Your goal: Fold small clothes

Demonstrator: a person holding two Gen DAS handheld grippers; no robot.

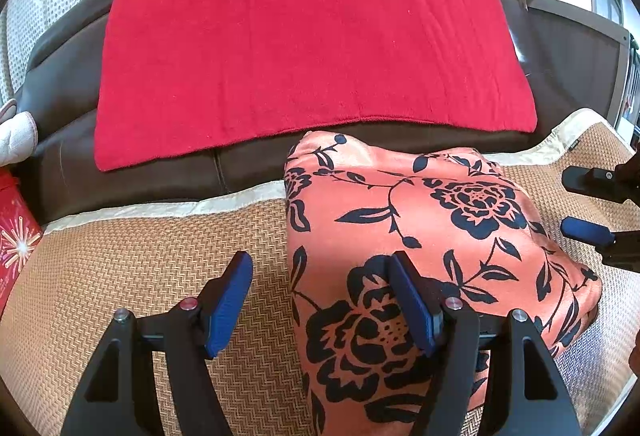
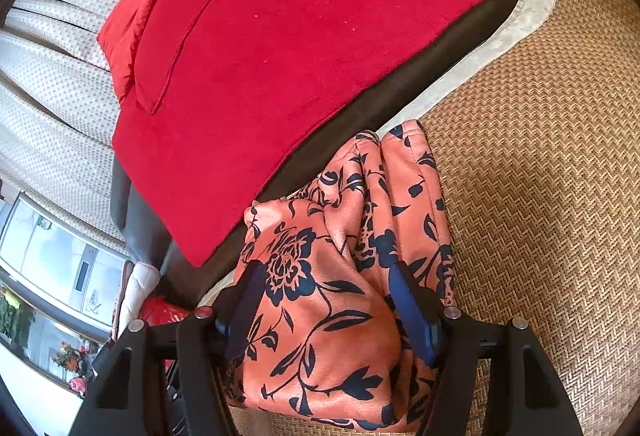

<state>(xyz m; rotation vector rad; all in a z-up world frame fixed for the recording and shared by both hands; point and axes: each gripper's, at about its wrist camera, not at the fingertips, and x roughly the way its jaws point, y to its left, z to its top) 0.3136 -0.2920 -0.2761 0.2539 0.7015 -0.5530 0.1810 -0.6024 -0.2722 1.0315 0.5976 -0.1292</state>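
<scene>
Orange floral-print fabric garment [image 1: 420,236] lies bunched at lower centre on the woven straw mat [image 1: 140,256]. Left gripper [image 1: 320,304] and right gripper [image 2: 324,304] stand with jaws apart, empty. Soft, limp, probably slippery; best pinched at a hemmed corner.

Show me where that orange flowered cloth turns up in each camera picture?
Left wrist: orange flowered cloth lower right, on the woven mat.
Right wrist: lower centre, between the open right gripper fingers.
Shared landmark: the red towel just beyond it.
</scene>
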